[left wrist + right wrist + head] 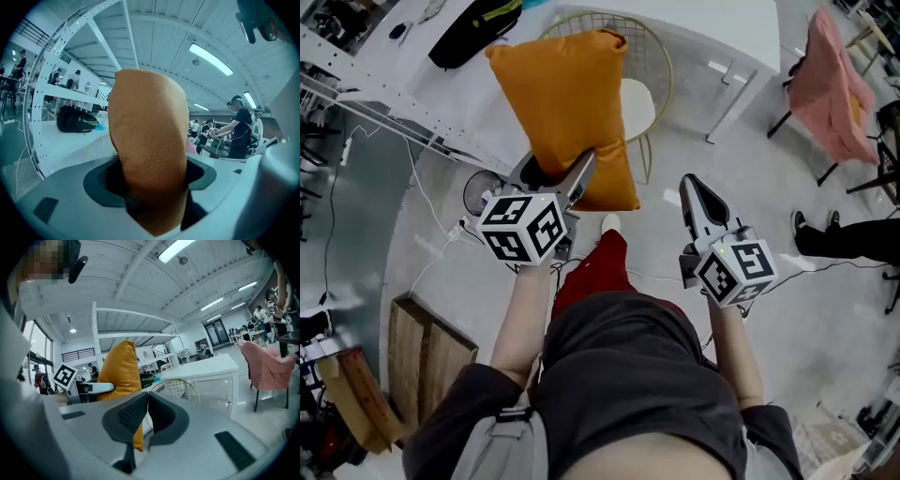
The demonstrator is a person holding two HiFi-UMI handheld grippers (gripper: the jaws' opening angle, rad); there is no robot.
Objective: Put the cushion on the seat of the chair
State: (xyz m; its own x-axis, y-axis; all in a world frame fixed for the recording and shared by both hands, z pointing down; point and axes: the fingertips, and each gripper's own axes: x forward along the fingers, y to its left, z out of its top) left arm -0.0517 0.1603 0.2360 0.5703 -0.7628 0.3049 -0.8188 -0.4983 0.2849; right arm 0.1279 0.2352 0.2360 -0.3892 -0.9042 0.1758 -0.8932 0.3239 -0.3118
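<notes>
Grip check, left gripper (578,176): clamped wide across the lower end of the orange cushion (567,98), fabric bulging out past both pads. In left gripper view, same cushion (149,140) rising from between the jaws and filling the middle of the frame.

Right gripper (693,187): clenched on nothing, pads tip to tip in right gripper view (146,397). Placed right of centre in head view, well clear of the cushion.

Cushion orientation: long axis running up the frame in head view, leaning slightly toward upper left, held end at centre, free end near the top edge. Upright in both gripper views, free end topmost, narrow edge turned toward the right gripper.

Beyond the cushion, upper centre of head view: wire chair (661,56) with gold rim, white seat (639,108) showing just right of the cushion. Cushion overlapping the chair's left half there; contact with the seat not determinable. In right gripper view, cushion (119,369) just left of the chair's wire back (177,387).

Further out: black bag (473,33) at upper left, white table (712,23) along the top, pink cloth (836,89) draped at upper right, wooden crate (427,356) at lower left.
</notes>
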